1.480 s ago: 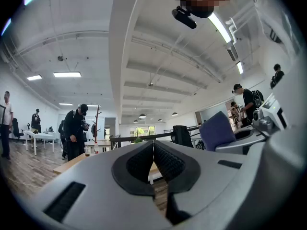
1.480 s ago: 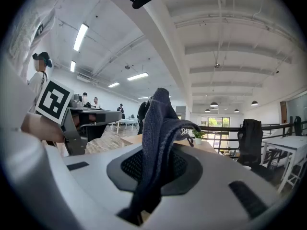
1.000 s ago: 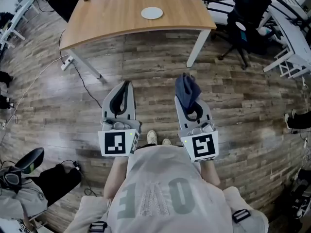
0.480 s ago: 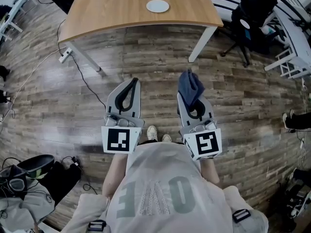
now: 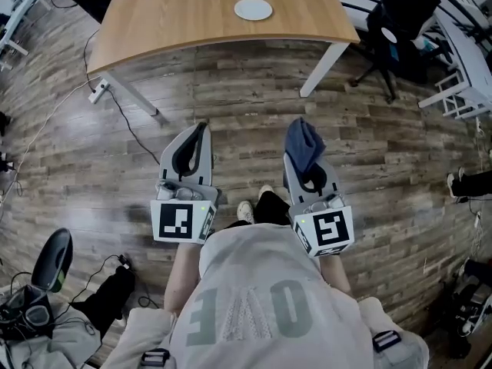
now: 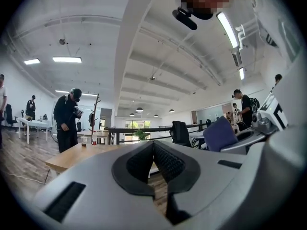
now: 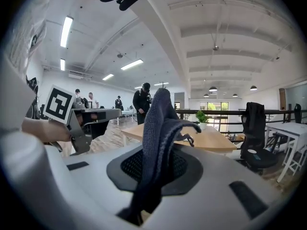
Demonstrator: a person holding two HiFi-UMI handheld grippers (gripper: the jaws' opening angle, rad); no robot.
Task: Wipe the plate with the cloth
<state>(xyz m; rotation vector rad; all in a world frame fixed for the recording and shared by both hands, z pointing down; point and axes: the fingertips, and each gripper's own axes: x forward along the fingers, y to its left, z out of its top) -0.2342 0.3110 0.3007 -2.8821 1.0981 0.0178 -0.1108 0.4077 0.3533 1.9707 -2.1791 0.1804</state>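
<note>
One foot (image 5: 266, 194) newly forward; cloth (image 5: 304, 138) unchanged in right claw (image 7: 153, 166).

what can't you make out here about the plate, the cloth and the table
plate: head view, too small to tell clean or dirty.
cloth: right gripper view, lower end hidden in the shut jaws of the right tool.
table: head view, far edge and the things there cut off by the picture's top.

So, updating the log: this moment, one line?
left gripper: shut, empty | right gripper: shut on cloth | plate: on table, untouched
</note>
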